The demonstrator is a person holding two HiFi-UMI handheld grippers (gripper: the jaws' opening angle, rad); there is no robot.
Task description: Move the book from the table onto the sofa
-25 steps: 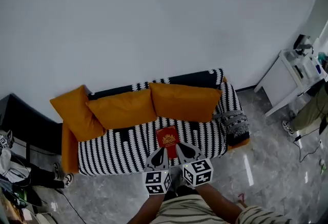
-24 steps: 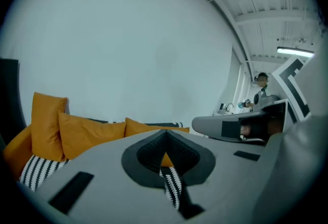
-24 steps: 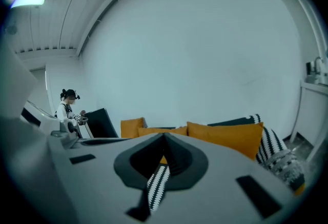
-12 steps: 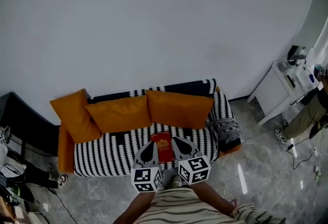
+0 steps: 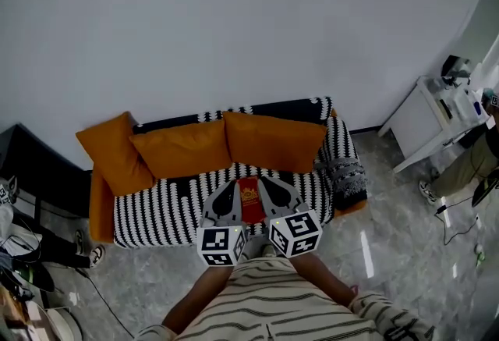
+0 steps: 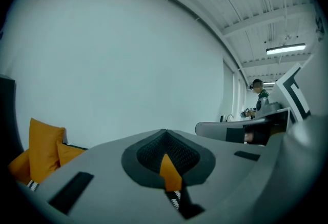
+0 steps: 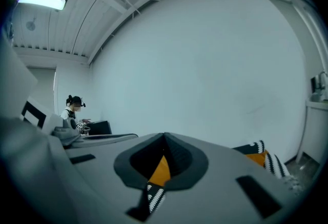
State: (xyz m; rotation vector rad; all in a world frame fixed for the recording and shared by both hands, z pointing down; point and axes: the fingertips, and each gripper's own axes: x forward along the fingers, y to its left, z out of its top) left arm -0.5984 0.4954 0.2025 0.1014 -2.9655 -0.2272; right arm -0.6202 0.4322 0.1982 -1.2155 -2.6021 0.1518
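Observation:
The red book (image 5: 249,203) lies flat on the striped seat of the black-and-white sofa (image 5: 168,211), in front of the orange cushions (image 5: 273,143). My left gripper (image 5: 232,186) and right gripper (image 5: 265,181) hang side by side above the seat's front, and their tips frame the book in the head view. Both are shut with nothing in them. In the left gripper view the left gripper (image 6: 165,138) points at the bare wall, jaws together. The right gripper (image 7: 164,141) looks the same in the right gripper view. Neither gripper view shows the book.
Two more orange cushions (image 5: 115,162) lean at the sofa's left end. A white table (image 5: 425,125) with small items stands at the right, with a person (image 5: 468,168) beside it. A dark cabinet (image 5: 35,183) and cables sit at the left. Grey tiled floor (image 5: 390,253) surrounds the sofa.
Both grippers have risen together, still shut and empty. Their tips now overlap the book's sides in the head view. The book stays where it lay on the seat.

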